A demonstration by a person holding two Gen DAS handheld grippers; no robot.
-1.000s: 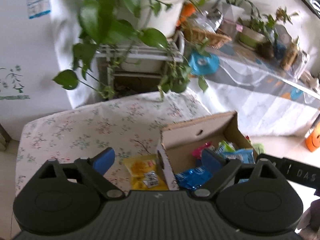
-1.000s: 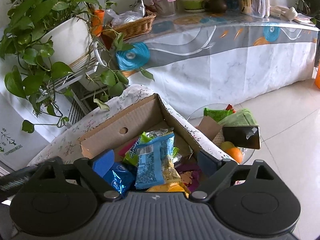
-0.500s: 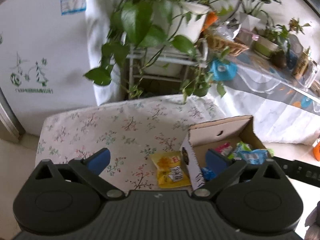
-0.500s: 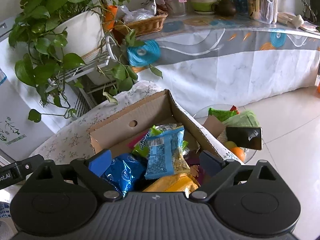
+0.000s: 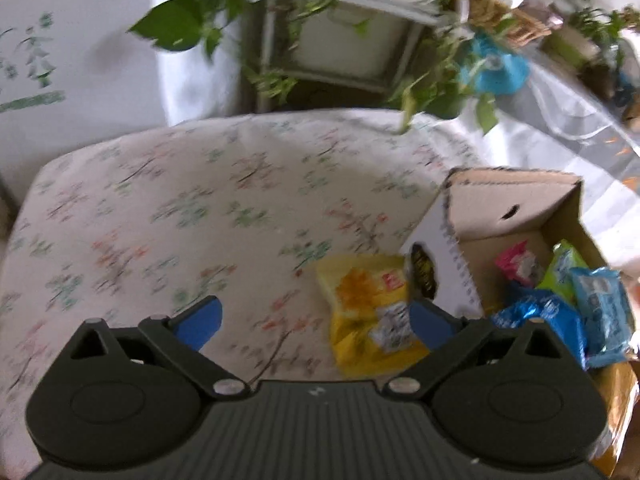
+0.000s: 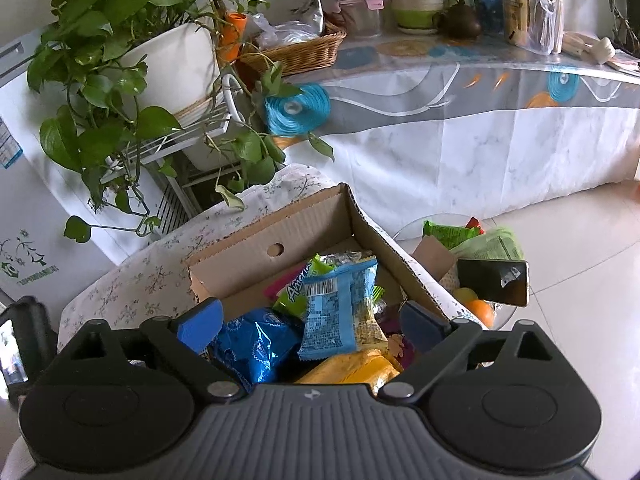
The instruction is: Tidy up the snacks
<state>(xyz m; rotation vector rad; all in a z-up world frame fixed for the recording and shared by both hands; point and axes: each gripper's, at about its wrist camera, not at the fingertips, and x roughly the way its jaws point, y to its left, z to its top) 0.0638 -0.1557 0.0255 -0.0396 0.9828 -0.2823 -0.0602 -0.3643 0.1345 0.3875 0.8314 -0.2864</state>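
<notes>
The left gripper [image 5: 316,320] is above the table [image 5: 180,208] with the flowery cloth, and its blue fingers stand far apart but are closing a little, with nothing pinched between them. A yellow snack bag [image 5: 368,320] lies flat on the cloth, just beside the cardboard box [image 5: 440,272] and touching its white side. The right-hand finger is already over one edge of that bag, very near the box wall. This is where things could go wrong – if the gripper comes down like this, that finger may bump the box and push it along the table, or land on top of the bag and squash the snack inside. The bag is flat and looks slippery, so the fingers may slide over it and catch only a corner, and then it could drop. The view here is blurry, so I cannot tell exactly how much room there is. The right gripper [image 6: 314,324] hangs over the open box [image 6: 288,236], fingers wide apart and holding nothing. Under it are a shiny blue bag [image 6: 256,350], a light blue packet [image 6: 332,312] and a green one [image 6: 298,292], all heaped up – grabbing one may drag out its neighbour. The box sits near the table's edge, so a hard push might tip it off.
</notes>
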